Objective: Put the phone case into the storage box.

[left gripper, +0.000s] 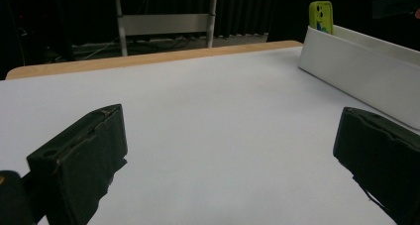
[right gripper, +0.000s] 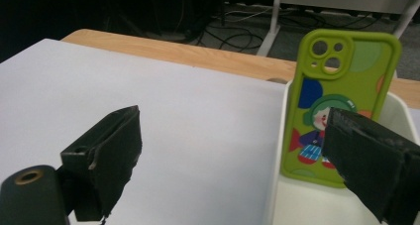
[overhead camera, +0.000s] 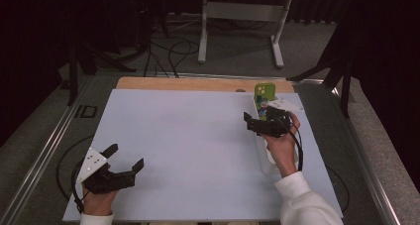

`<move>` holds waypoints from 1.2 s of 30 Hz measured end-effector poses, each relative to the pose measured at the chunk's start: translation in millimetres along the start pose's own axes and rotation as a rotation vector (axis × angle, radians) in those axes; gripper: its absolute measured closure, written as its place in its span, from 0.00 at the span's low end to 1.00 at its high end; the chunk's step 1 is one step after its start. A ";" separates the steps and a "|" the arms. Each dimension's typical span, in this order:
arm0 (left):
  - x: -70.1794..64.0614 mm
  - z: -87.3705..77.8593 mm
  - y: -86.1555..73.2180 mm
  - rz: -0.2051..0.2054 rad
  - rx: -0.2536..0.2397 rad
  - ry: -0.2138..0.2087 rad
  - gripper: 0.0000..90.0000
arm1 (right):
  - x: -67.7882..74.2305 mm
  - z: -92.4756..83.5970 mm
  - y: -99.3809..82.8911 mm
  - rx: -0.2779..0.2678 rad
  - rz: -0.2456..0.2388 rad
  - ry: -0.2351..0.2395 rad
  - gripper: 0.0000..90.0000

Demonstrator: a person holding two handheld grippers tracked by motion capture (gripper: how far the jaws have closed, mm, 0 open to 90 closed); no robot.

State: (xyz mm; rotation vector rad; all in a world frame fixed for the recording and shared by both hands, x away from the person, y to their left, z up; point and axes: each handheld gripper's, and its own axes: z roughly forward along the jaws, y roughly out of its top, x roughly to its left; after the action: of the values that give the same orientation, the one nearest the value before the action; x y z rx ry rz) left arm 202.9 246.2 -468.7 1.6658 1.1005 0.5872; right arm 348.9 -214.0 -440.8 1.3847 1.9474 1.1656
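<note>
A phone in a green cartoon case stands upright at the far end of a long, narrow white tray on the right of the white mat. My right gripper hovers over the tray just short of the phone. It is open, nothing is between its jaws, and its right jaw overlaps the phone's lower corner in the right gripper view. My left gripper is open and empty, low over the mat's near left.
The white mat covers the table, with a wooden strip showing along the far edge. Beyond it on the floor are a white desk frame and cables. Something white lies right of the tray's far end.
</note>
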 end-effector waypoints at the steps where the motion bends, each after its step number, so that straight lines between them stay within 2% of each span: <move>1: -0.1 0.1 0.0 0.002 0.002 0.001 0.01 | 0.6 -0.6 -1.2 -0.001 -0.002 0.005 0.10; 20: -1.3 1.2 -0.3 -0.001 0.005 -0.006 0.01 | 20.5 -16.1 -16.9 -0.021 -0.008 0.086 0.10; 24: -1.3 1.3 -0.4 -0.002 0.005 -0.008 0.01 | 30.9 -26.3 -19.6 -0.046 -0.030 0.112 0.10; 26: -1.2 1.3 -0.4 -0.002 0.005 -0.009 0.01 | 31.7 -27.0 -20.0 -0.047 -0.029 0.113 0.10; 28: -1.2 1.3 -0.5 -0.002 0.005 -0.008 0.01 | 36.4 -31.7 -21.8 -0.052 -0.026 0.137 0.10; 36: -1.5 1.0 -0.2 -0.004 0.002 -0.011 0.01 | 47.8 -36.8 -26.8 -0.054 -0.055 0.149 0.10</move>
State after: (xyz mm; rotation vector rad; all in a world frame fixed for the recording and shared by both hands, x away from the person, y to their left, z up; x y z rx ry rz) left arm 202.9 244.4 -469.0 1.6663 1.0967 0.5735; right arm 288.8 -186.6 -439.9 1.2405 2.0255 1.3188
